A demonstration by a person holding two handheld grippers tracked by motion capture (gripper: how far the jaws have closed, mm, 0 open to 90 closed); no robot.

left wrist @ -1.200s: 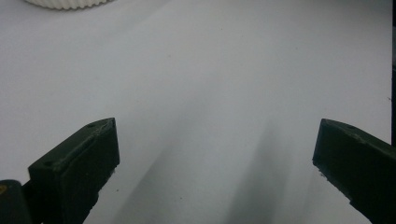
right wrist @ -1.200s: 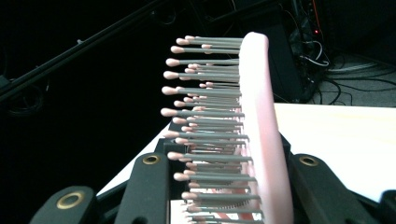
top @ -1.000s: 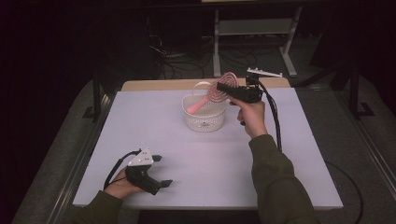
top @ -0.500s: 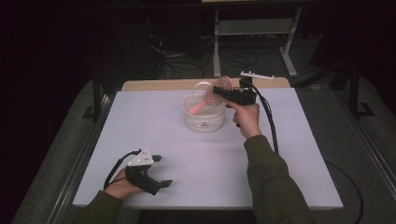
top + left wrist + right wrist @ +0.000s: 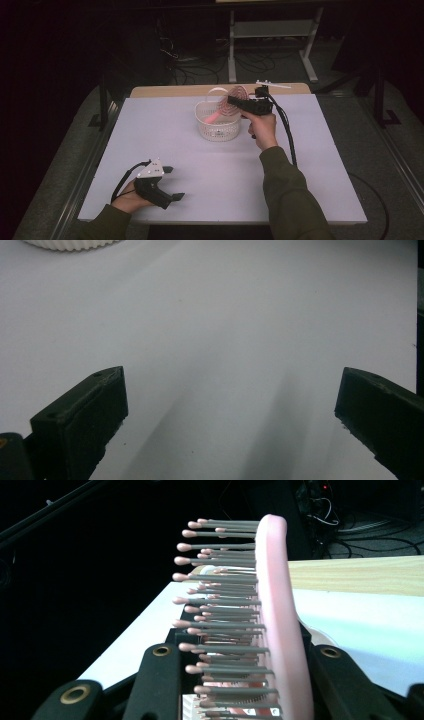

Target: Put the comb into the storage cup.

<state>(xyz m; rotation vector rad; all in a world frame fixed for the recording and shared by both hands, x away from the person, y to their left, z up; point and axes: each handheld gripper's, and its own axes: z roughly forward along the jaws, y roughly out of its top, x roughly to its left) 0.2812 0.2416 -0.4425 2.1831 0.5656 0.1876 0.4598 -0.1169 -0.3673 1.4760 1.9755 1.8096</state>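
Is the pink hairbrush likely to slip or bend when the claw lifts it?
Probably stiff: the pink hairbrush looks like hard plastic. It may slip or twist, since the right claw presses partly on springy bristles. It seems light.

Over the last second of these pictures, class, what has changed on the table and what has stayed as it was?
The right gripper, shut on the pink hairbrush, has come down a little, lowering the brush handle-first into the white basket. The grip has not changed. The left gripper stayed resting on the table with its fingers open, and the basket has not moved.
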